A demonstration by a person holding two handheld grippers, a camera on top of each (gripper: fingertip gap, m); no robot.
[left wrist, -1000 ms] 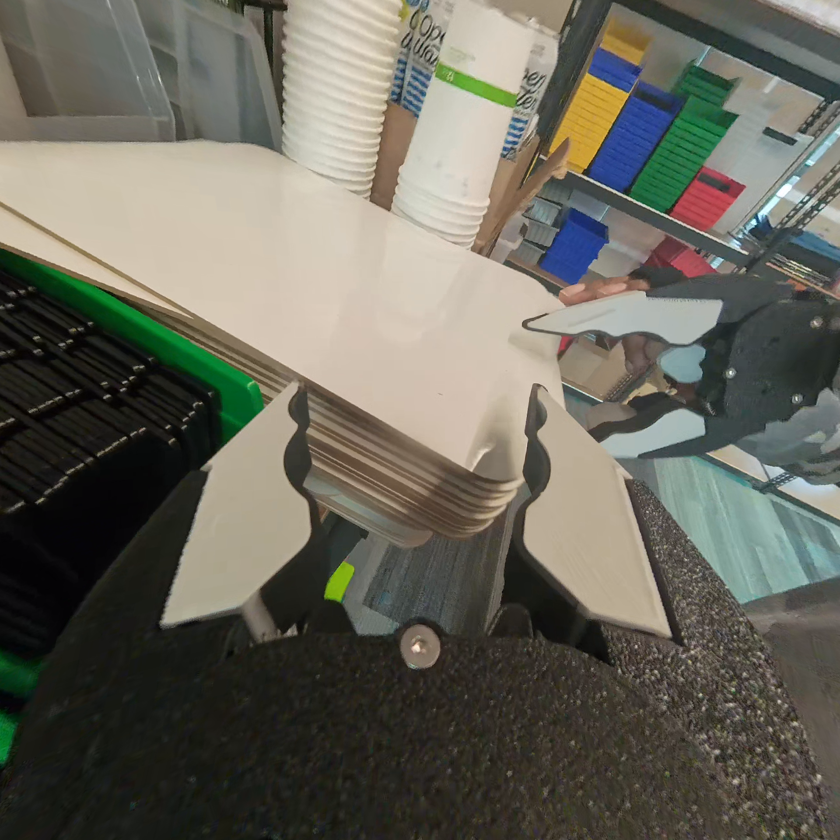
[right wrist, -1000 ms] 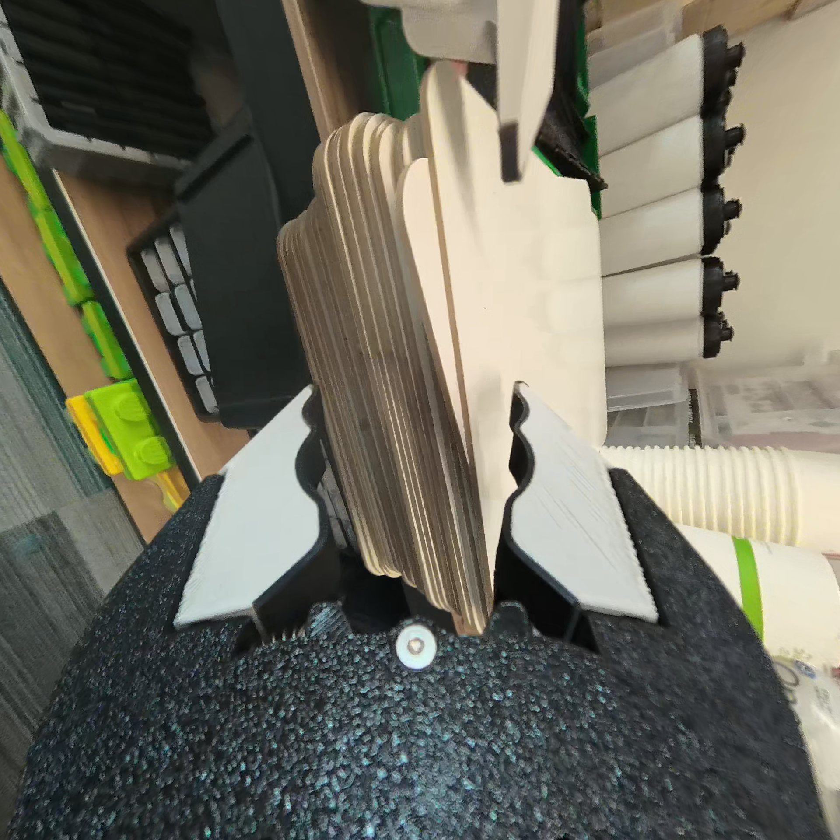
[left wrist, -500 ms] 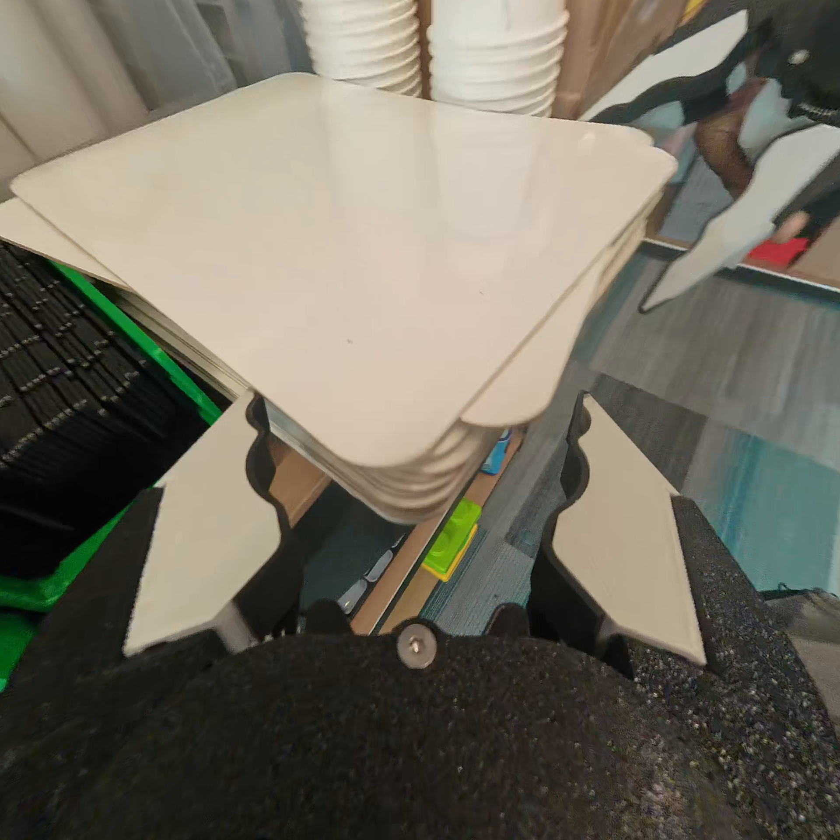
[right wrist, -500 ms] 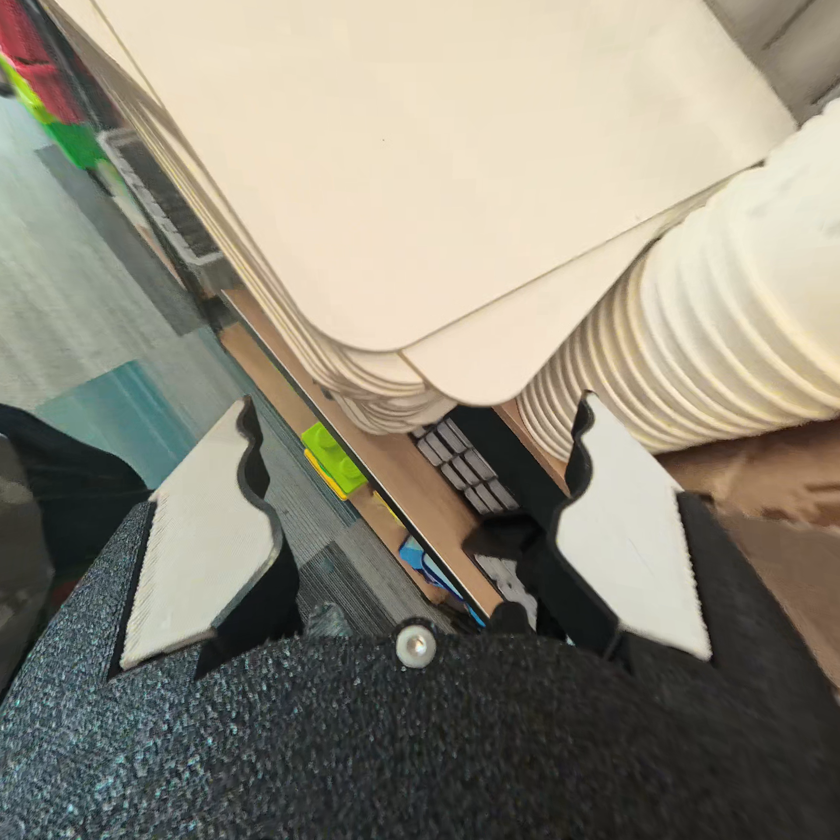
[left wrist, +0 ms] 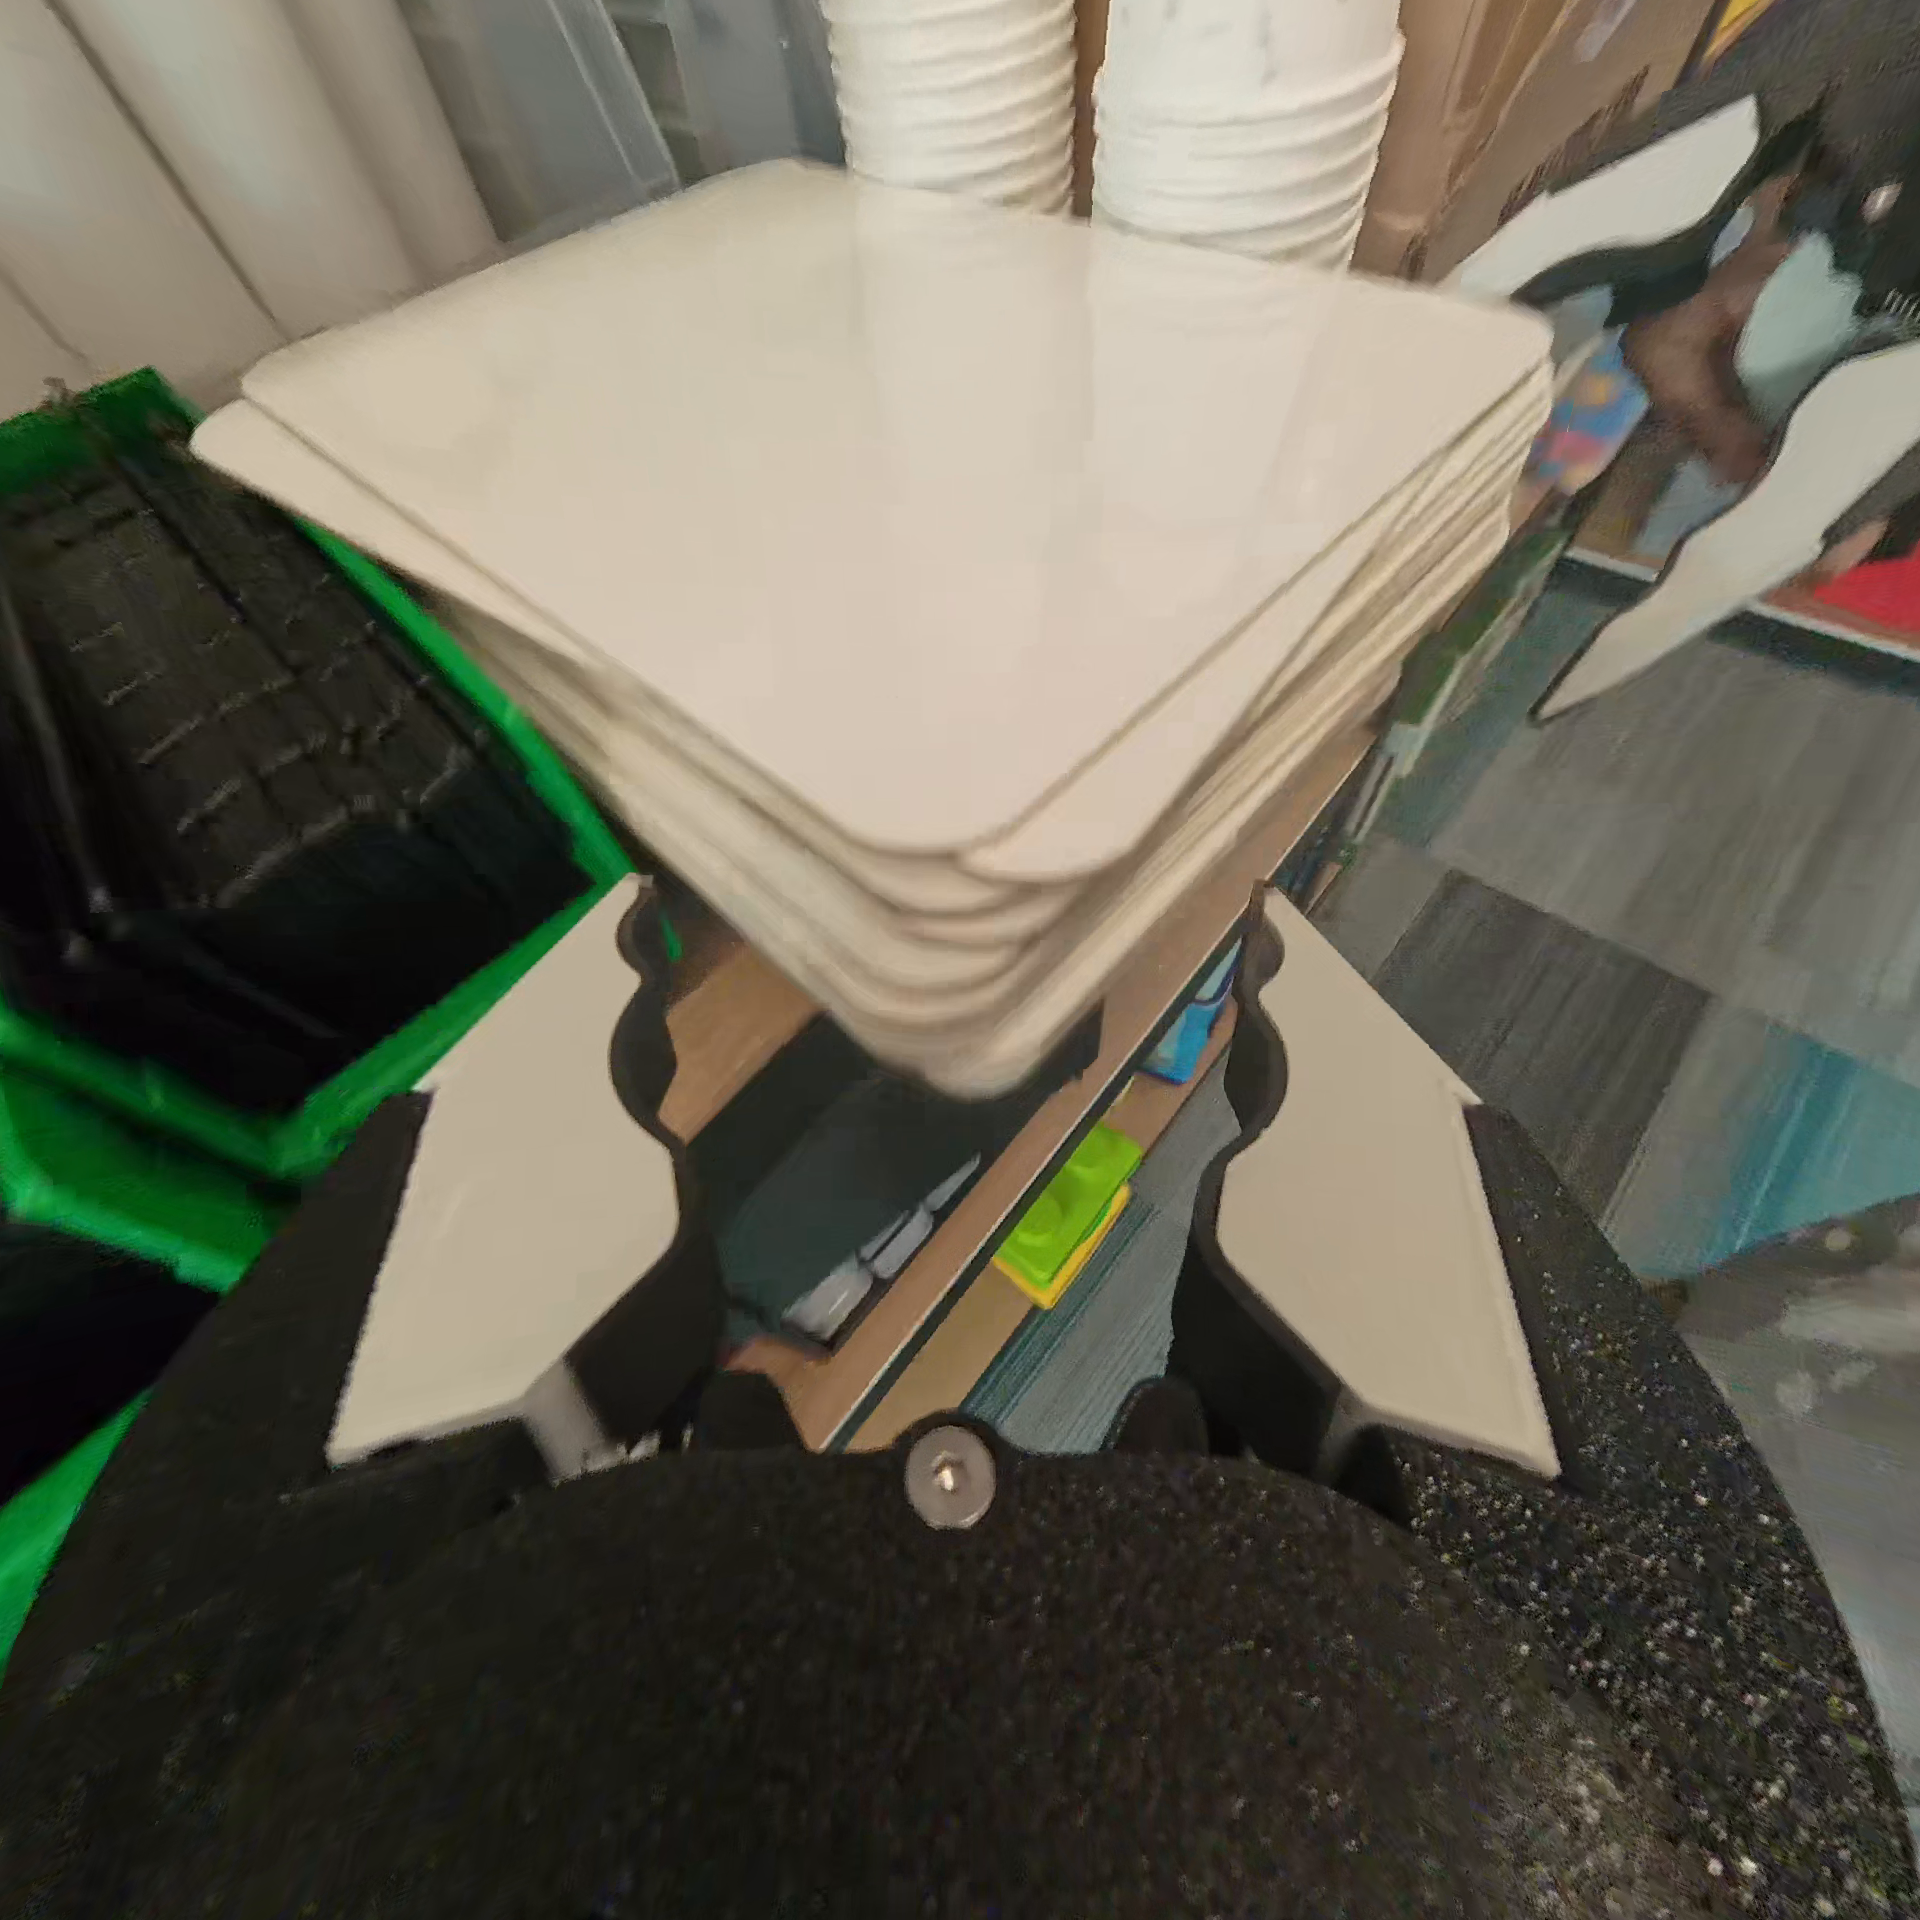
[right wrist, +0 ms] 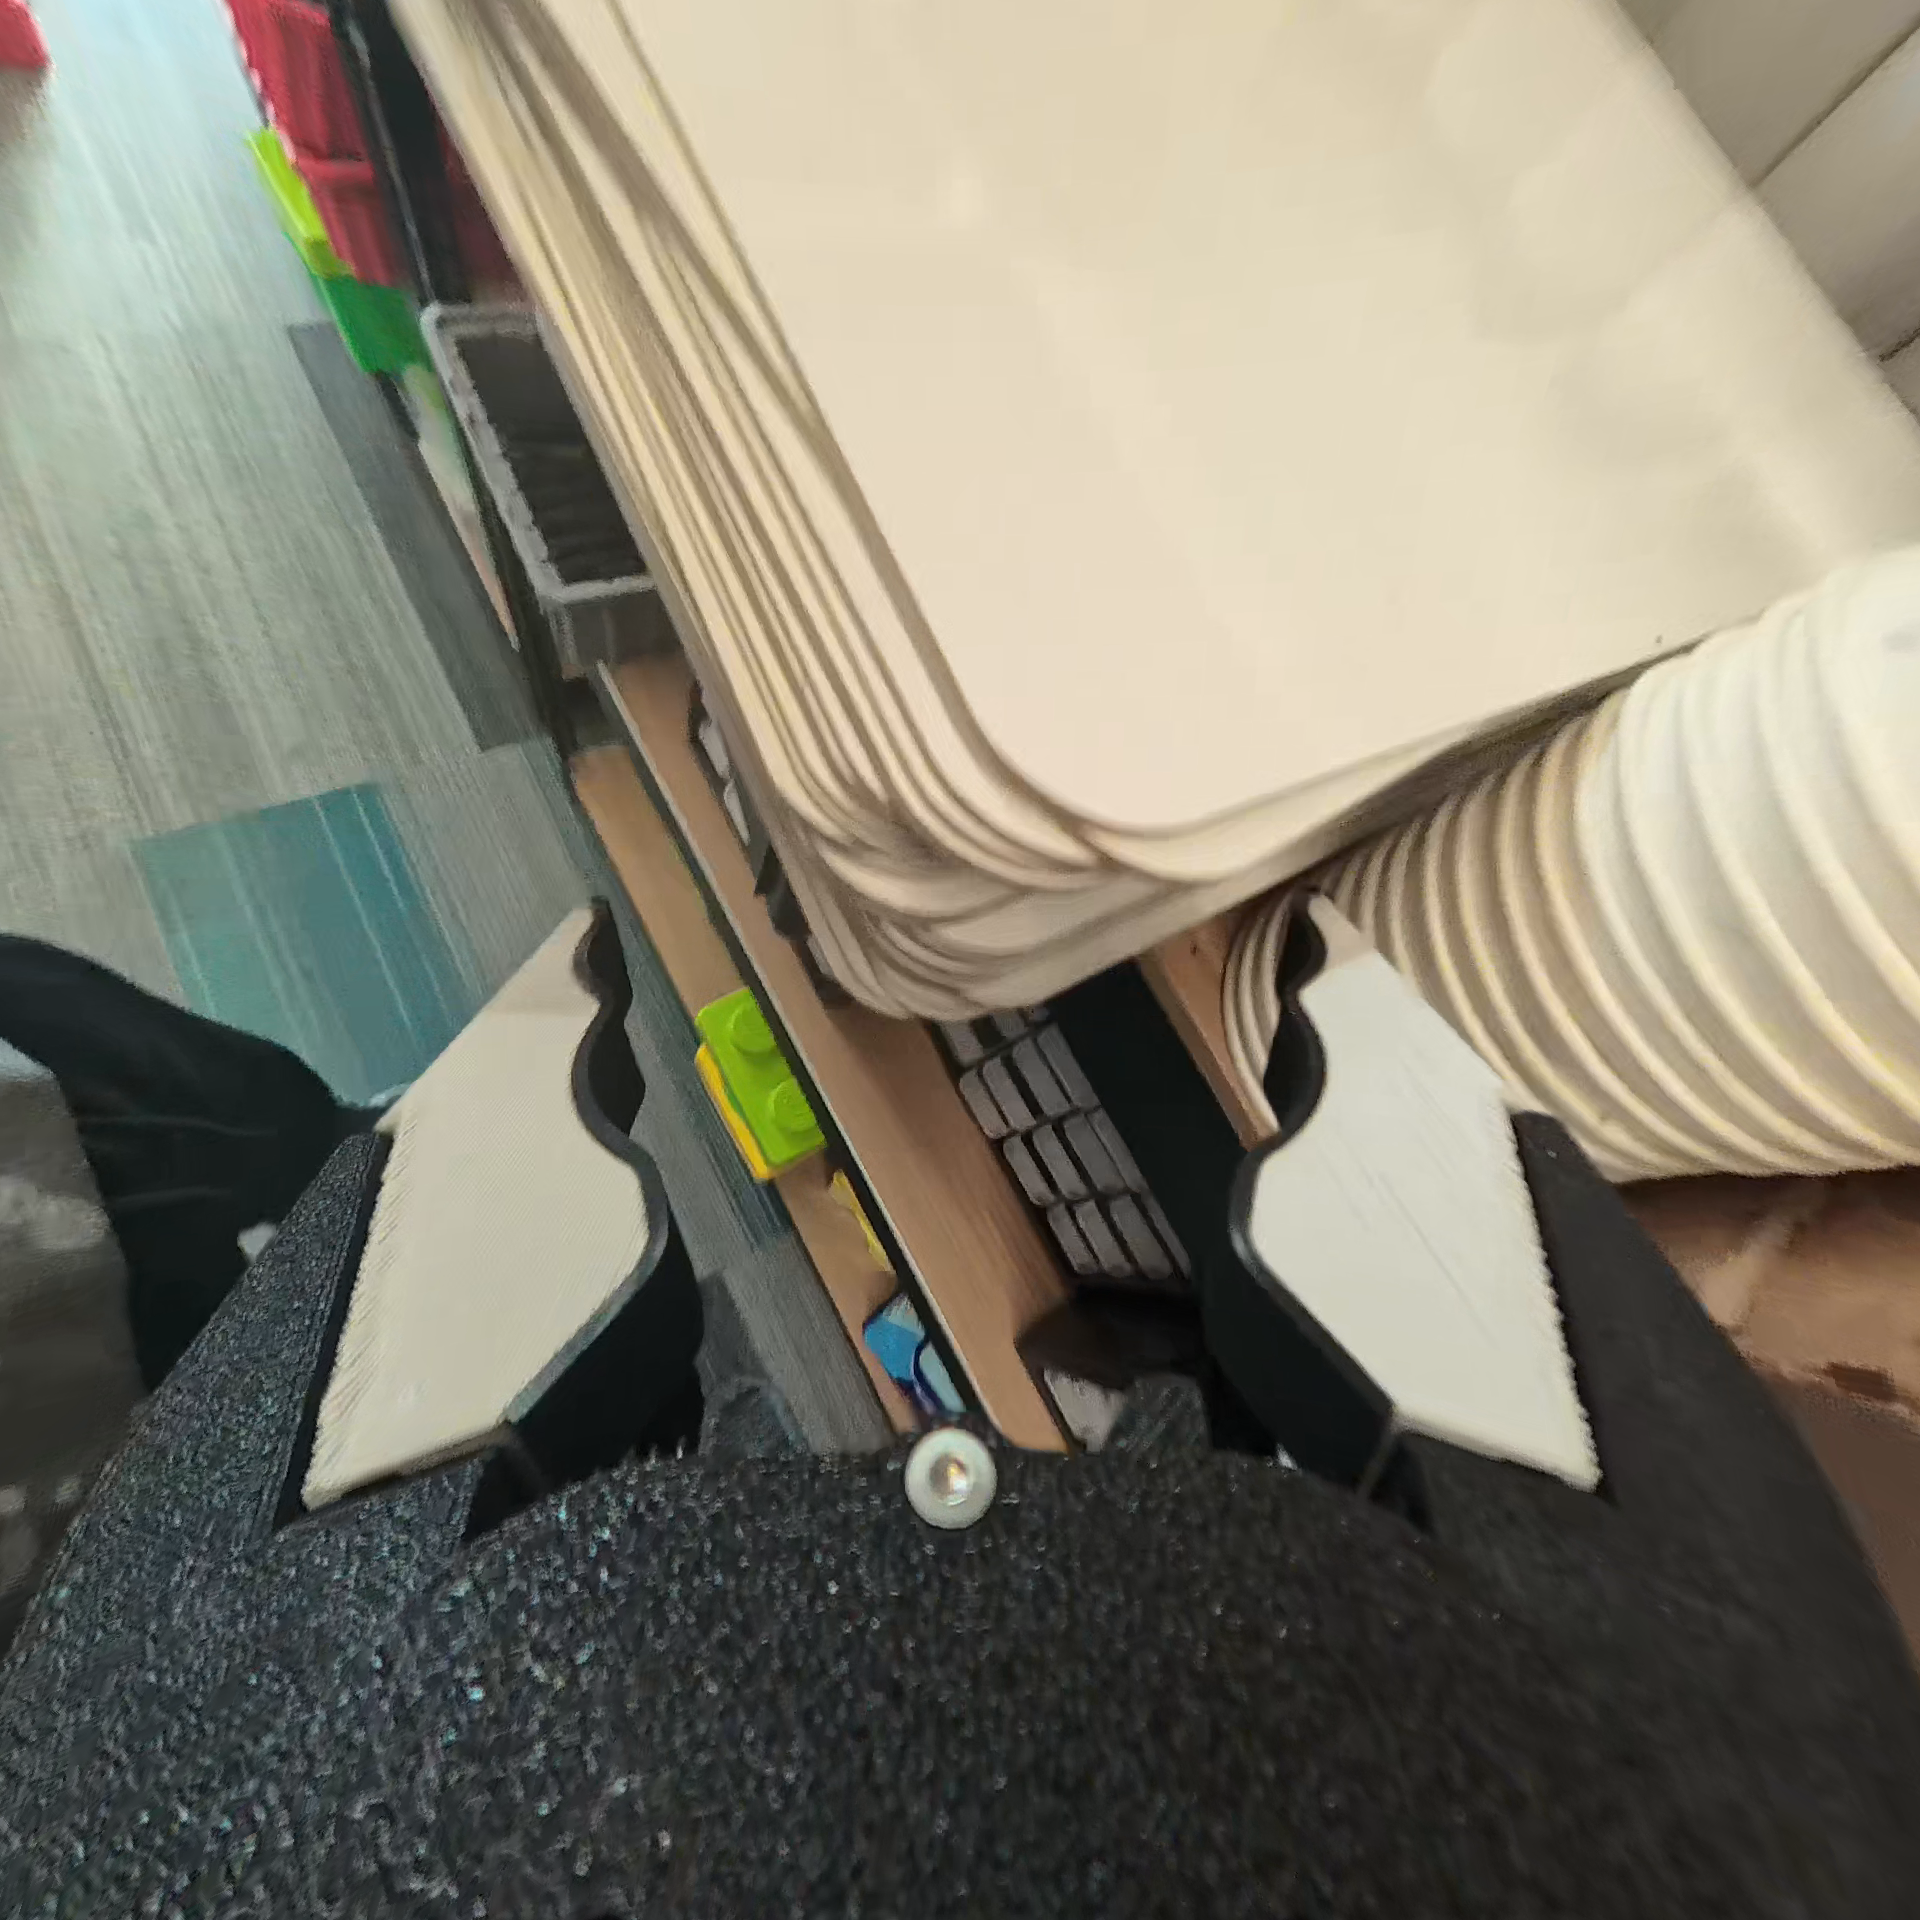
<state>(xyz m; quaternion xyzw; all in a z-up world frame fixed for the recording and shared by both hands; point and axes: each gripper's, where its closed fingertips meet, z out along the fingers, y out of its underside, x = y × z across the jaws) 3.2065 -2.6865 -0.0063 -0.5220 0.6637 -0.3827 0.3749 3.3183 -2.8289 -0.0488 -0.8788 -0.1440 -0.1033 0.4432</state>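
Observation:
A stack of white boards with rounded corners (left wrist: 883,499) lies on a wooden shelf (left wrist: 935,1288), its corner hanging over the edge. My left gripper (left wrist: 948,904) is open and empty, just short of that near corner, with the fingers on either side and apart from it. My right gripper (right wrist: 951,920) is open and empty, just below another corner of the same stack (right wrist: 1195,416), not touching it. The right gripper also shows at the far right of the left wrist view (left wrist: 1662,436), held off the stack's right side.
A green crate (left wrist: 540,717) of black items sits left of the stack. Tall stacks of white cups (left wrist: 956,94) (right wrist: 1662,935) stand behind it, beside a cardboard box (left wrist: 1507,104). A green and yellow brick (right wrist: 764,1081) and a black tray of grey pieces (right wrist: 1070,1143) lie below.
One second ago each gripper had a corner of the stack between its fingers. Both have drawn back off the stack, and the right one has turned.

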